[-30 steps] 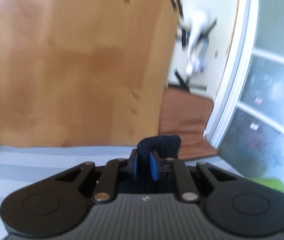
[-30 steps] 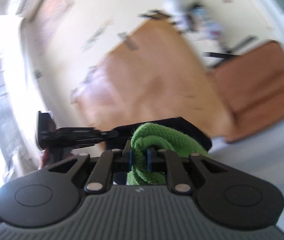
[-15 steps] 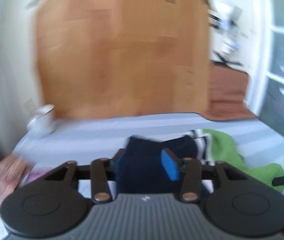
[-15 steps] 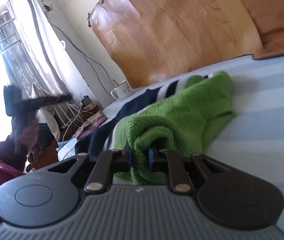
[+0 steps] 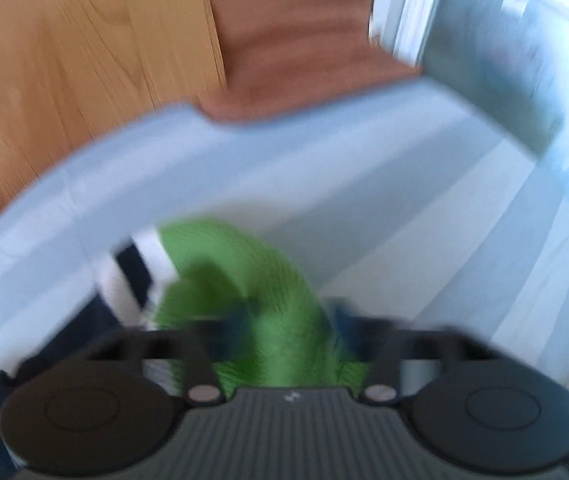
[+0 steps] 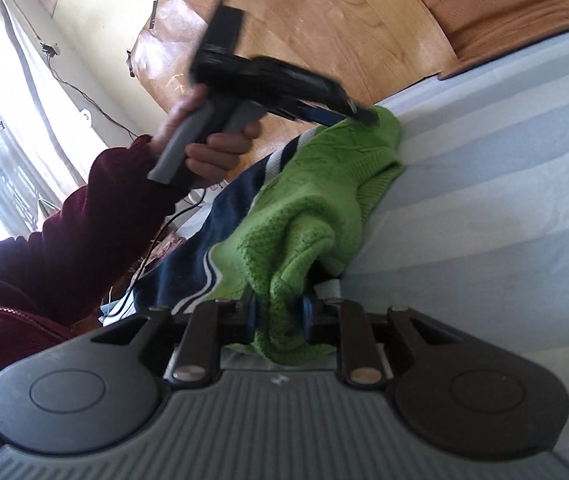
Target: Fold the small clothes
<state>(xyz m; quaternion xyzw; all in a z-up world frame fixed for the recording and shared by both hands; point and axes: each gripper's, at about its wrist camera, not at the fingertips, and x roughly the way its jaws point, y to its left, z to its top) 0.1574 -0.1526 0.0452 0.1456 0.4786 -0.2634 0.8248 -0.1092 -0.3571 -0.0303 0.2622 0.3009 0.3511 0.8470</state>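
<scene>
Two claws are on the green sweater (image 6: 316, 200). Your right gripper (image 6: 278, 314) has been easing apart, a bunched fold of knit between its pads. Your left gripper (image 6: 358, 114), jaws just closing, looks clenched at the far corner, though blur hides the pads. Under the sweater lies a navy striped garment (image 6: 204, 248) on the pale striped sheet (image 6: 484, 200).

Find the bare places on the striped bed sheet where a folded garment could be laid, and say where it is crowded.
The striped sheet lies bare to the right of the green knit garment, up to the brown cushion. The garment's left is crowded: the navy striped garment, the left gripper and the right gripper work there.
</scene>
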